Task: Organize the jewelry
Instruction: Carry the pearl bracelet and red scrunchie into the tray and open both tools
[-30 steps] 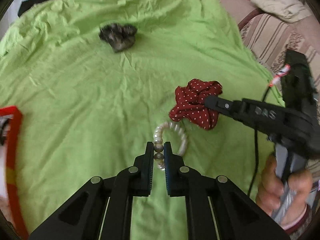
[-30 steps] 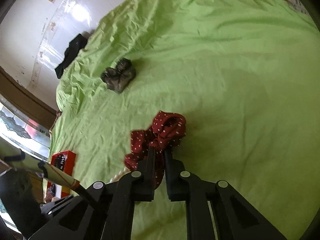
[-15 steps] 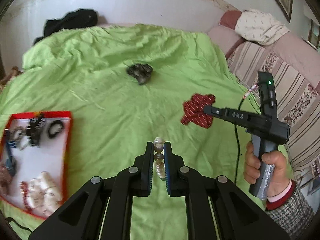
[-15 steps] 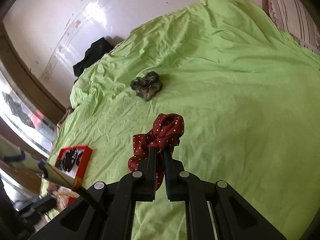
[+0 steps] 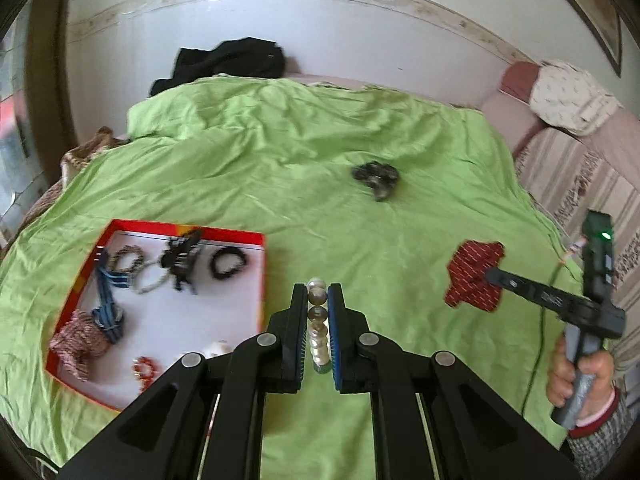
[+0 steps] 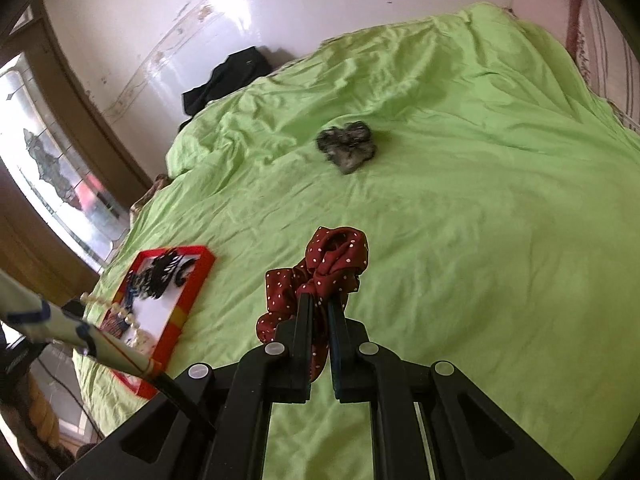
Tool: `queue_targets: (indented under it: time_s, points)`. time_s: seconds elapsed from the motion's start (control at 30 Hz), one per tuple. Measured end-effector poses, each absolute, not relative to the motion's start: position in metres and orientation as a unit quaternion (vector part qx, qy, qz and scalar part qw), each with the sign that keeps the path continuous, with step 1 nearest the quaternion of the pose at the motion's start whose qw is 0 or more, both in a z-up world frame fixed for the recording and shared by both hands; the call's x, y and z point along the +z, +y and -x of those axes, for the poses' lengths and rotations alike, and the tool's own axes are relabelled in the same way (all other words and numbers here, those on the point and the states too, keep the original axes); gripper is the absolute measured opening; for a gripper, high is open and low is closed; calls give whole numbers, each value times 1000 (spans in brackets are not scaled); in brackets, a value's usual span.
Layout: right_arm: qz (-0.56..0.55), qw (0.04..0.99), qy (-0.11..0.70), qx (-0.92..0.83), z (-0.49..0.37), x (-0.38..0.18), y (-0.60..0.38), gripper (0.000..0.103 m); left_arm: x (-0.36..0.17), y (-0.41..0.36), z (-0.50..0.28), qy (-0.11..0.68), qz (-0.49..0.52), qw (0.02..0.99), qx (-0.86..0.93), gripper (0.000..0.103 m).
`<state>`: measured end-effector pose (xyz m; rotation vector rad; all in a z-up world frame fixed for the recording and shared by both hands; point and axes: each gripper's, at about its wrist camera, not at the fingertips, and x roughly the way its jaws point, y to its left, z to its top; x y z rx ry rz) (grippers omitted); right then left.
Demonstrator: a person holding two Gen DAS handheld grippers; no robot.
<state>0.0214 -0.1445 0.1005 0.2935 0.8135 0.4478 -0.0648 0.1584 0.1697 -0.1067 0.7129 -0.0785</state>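
My left gripper [image 5: 318, 300] is shut on a pearl bead bracelet [image 5: 317, 322], held in the air above the green bedsheet, just right of the red-rimmed tray [image 5: 262, 276]. The tray holds several hair ties, a black claw clip and bracelets. My right gripper [image 6: 320, 302] is shut on a dark red polka-dot scrunchie [image 6: 334, 260], lifted off the sheet; the left wrist view shows that scrunchie [image 5: 474, 276] at the right gripper's tip. A grey scrunchie [image 5: 376, 176] lies further back on the sheet, also visible in the right wrist view as the grey scrunchie [image 6: 347, 148].
A green sheet [image 5: 280, 160] covers the bed. A black garment [image 5: 228, 60] lies at the far edge by the white wall. A striped sofa [image 5: 576, 176] with a cushion stands at the right. A person's hand [image 5: 576, 376] grips the right tool's handle.
Both grippers have risen from the sheet with their items. The left one carried the bracelet leftward, bringing the red tray into view. The scrunchie now hangs clear of the sheet.
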Motion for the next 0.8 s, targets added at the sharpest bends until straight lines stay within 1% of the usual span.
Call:
queue_targets:
  time_s: [0.27,0.43,0.63,0.8]
  points:
    - [-105,874,403,252,4,97,-80,8,162,213,60,342,67,937,-16,9]
    - [-93,861,416,278,5,96,-35,8,151,251,49,350,109,930,-10,9]
    - [-55,854,419,304,0,109,28,8,124,286,30,377,143,915,6,9]
    - [-25,848,421,321,-11,115,81,8,93,313,11,418,179,890,23,9]
